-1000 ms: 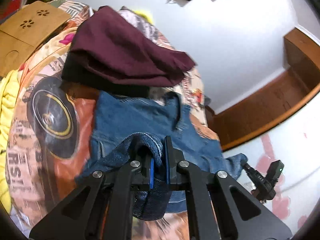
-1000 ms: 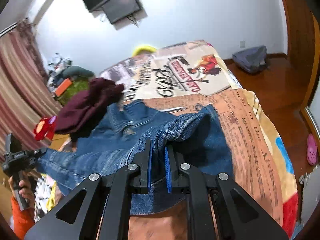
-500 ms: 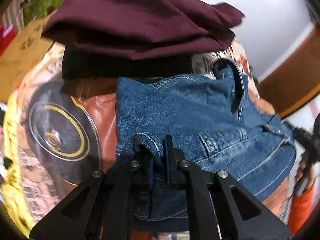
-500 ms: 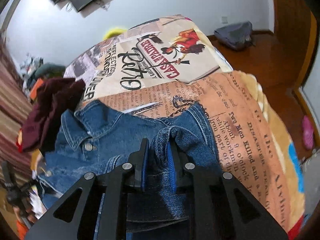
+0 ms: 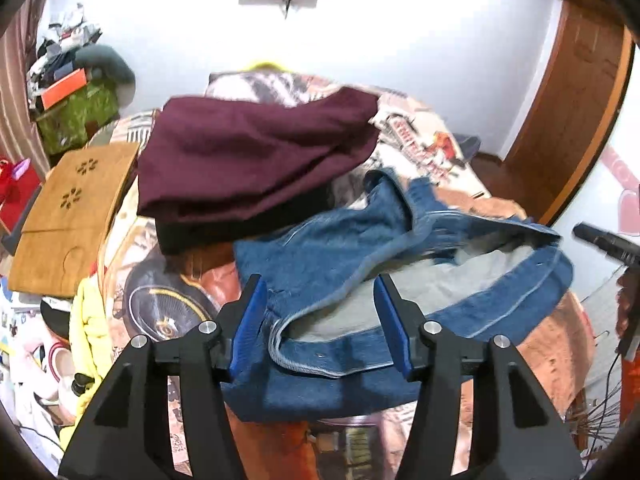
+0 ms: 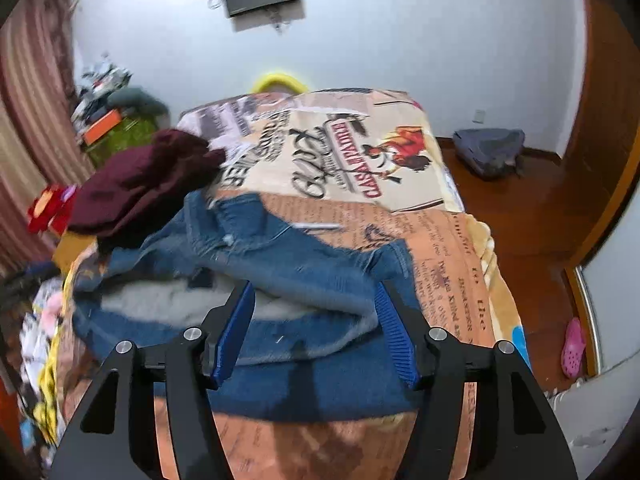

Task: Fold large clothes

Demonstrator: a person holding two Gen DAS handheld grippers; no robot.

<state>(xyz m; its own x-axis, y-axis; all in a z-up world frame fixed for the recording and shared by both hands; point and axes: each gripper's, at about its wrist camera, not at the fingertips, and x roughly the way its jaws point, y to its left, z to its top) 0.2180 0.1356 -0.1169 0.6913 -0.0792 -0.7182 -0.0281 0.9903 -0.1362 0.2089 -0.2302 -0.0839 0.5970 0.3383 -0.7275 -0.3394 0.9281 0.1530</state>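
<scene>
A blue denim jacket (image 5: 320, 264) with a pale fleece lining lies folded over itself on the printed bedspread (image 5: 540, 344). It also shows in the right wrist view (image 6: 304, 268). My left gripper (image 5: 322, 332) is open, its blue pads on either side of the jacket's near hem and holding nothing. My right gripper (image 6: 316, 332) is open too, just above the jacket's near fold. The other hand-held gripper (image 5: 608, 244) shows at the right edge of the left wrist view.
A folded maroon garment (image 5: 252, 160) on a black one lies behind the jacket, also in the right wrist view (image 6: 140, 188). A wooden board (image 5: 68, 216) and clutter are left of the bed. A grey bag (image 6: 488, 152) and a pink shoe (image 6: 572, 348) are on the floor.
Both grippers were shut on denim folds and have opened, letting the jacket drop onto the bed. Both have pulled back a little and the jacket now lies folded.
</scene>
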